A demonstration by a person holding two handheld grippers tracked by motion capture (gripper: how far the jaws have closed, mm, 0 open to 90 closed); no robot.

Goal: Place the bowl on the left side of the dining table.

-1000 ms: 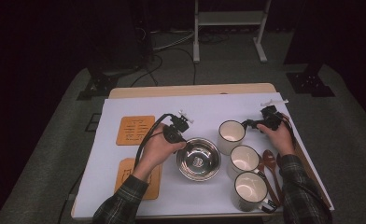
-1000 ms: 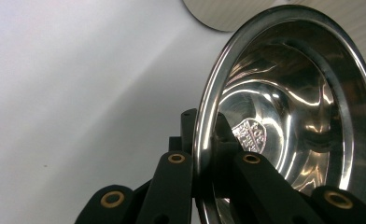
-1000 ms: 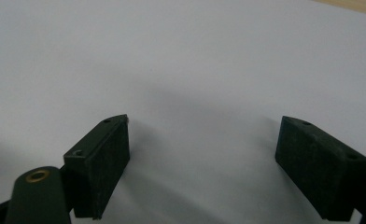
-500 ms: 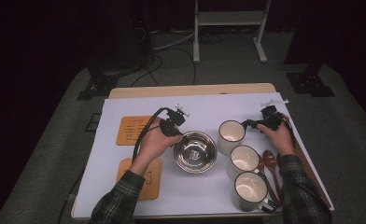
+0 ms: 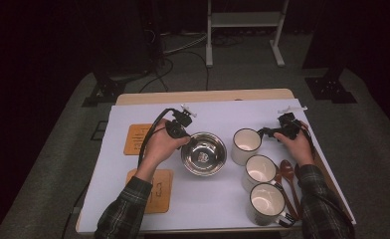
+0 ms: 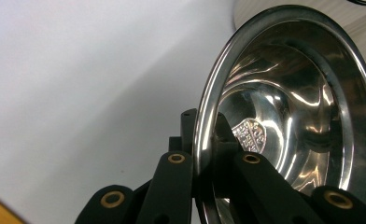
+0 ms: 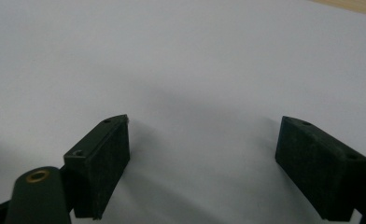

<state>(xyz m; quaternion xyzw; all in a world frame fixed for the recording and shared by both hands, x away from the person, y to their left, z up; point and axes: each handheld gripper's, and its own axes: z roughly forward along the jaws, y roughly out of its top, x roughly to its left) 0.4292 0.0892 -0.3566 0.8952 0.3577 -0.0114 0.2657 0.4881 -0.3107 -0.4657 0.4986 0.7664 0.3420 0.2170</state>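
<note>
While my left gripper (image 5: pixel 189 138) pinches the near-left rim of the bowl (image 5: pixel 204 153), the bowl sits mid-table on the white sheet (image 5: pixel 213 204), just left of the mugs. In the left gripper view the jaws are clenched on the rim (image 6: pixel 204 135): one black jaw outside the wall, the other inside the polished steel, rim sandwiched between them. A stamped mark (image 6: pixel 249 134) shows at the bowl's bottom. From that camera the bowl looks steeply tilted, but the camera rides with the hand, so I cannot tell whether the bowl is lifted off the sheet or resting on it.

My right gripper (image 5: pixel 266 132) is held at the far right of the table, its tips near the farthest mug (image 5: pixel 246 145), just beside it and not touching as far as I can see. In the right gripper view its jaws stand wide apart over bare white sheet, nothing between the pads (image 7: pixel 102 163), so it is released.

Three white mugs run in a line down the right side: far one, middle one (image 5: pixel 260 172), near one (image 5: pixel 267 204). Two brown spoons (image 5: pixel 287 177) lie right of the middle mug, near my right sleeve (image 5: pixel 322 209). Two orange coasters lie at left, one far (image 5: pixel 136 139), one near (image 5: pixel 158 191), both left of the bowl and apart from it.
</note>
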